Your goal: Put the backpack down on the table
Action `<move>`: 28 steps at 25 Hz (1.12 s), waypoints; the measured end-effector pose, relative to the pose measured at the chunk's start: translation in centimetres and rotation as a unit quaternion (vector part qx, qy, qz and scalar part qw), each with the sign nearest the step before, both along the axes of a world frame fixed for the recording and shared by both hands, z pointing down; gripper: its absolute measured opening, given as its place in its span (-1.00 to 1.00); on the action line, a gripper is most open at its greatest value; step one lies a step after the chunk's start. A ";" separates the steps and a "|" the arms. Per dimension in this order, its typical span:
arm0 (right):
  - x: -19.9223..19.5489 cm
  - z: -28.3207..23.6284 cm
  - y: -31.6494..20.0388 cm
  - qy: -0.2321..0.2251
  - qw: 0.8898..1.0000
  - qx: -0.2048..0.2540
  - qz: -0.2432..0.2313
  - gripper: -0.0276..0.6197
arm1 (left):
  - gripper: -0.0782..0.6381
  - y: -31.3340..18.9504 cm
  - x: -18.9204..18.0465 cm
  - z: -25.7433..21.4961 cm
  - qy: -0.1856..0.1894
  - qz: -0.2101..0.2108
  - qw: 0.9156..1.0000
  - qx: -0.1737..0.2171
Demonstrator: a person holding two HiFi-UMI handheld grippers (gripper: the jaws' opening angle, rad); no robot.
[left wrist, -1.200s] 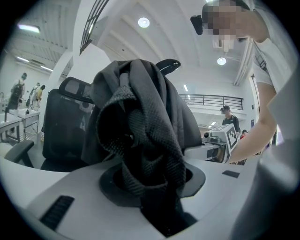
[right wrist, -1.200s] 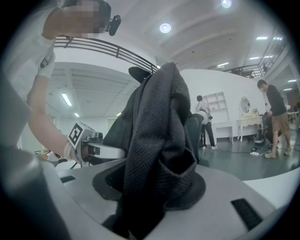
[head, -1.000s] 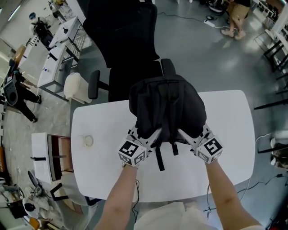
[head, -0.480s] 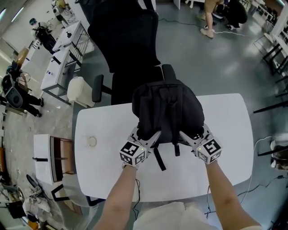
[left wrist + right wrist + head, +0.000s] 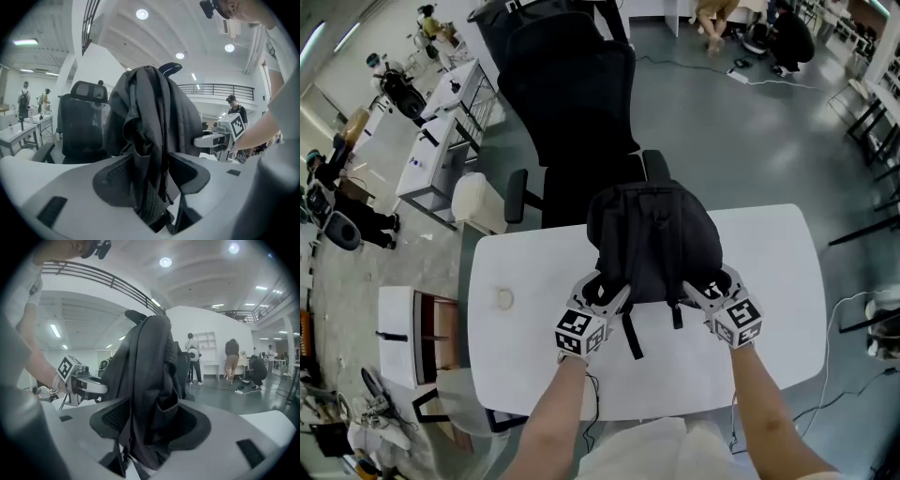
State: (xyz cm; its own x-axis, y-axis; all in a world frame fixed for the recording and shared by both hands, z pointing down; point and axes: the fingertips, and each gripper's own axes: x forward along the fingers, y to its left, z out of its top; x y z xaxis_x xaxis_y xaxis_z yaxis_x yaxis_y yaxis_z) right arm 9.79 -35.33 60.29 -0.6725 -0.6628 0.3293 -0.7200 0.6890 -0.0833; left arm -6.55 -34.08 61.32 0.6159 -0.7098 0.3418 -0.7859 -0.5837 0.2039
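Note:
A black backpack [image 5: 654, 239] stands upright on the white table [image 5: 769, 281], straps toward me, one strap [image 5: 630, 333] trailing on the tabletop. My left gripper [image 5: 602, 289] is at its lower left corner and my right gripper [image 5: 703, 286] at its lower right corner. In the left gripper view, backpack fabric [image 5: 150, 117] hangs between that gripper's [image 5: 152, 178] opening jaws, with a gap beside one pad [image 5: 190, 173]. In the right gripper view, a fold of the backpack [image 5: 145, 371] lies loose between that gripper's [image 5: 150, 420] jaws, which are also opening.
A black office chair [image 5: 572, 103] stands just behind the table, close to the backpack's top. A small round object [image 5: 503, 299] lies on the table's left part. Desks and shelving [image 5: 422, 141] stand at the left, and people are at the far back.
Both grippers' jaws have spread wider around the backpack's lower corners. The left gripper has shifted slightly. The backpack stays upright on the table.

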 end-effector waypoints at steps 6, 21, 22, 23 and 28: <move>2.2 -0.8 0.8 0.001 0.999 0.001 0.048 -0.11 | -0.13 1.4 -2.1 -0.5 -0.004 -0.032 0.999 -0.005; 7.4 -3.8 4.5 -0.016 0.991 0.006 0.136 -0.25 | -0.46 4.2 -6.3 -6.4 0.011 -0.105 0.994 0.041; 7.5 -4.2 4.8 -0.020 0.990 0.008 0.140 -0.27 | -0.49 4.5 -6.7 -6.8 0.015 -0.112 0.993 0.045; 7.6 -4.6 5.0 -0.025 0.989 0.010 0.143 -0.27 | -0.50 4.8 -7.1 -7.3 0.019 -0.118 0.992 0.048; 7.6 -7.4 6.4 -0.047 0.988 0.030 0.142 -0.42 | -0.51 6.4 -8.9 -9.7 0.046 -0.155 0.984 0.068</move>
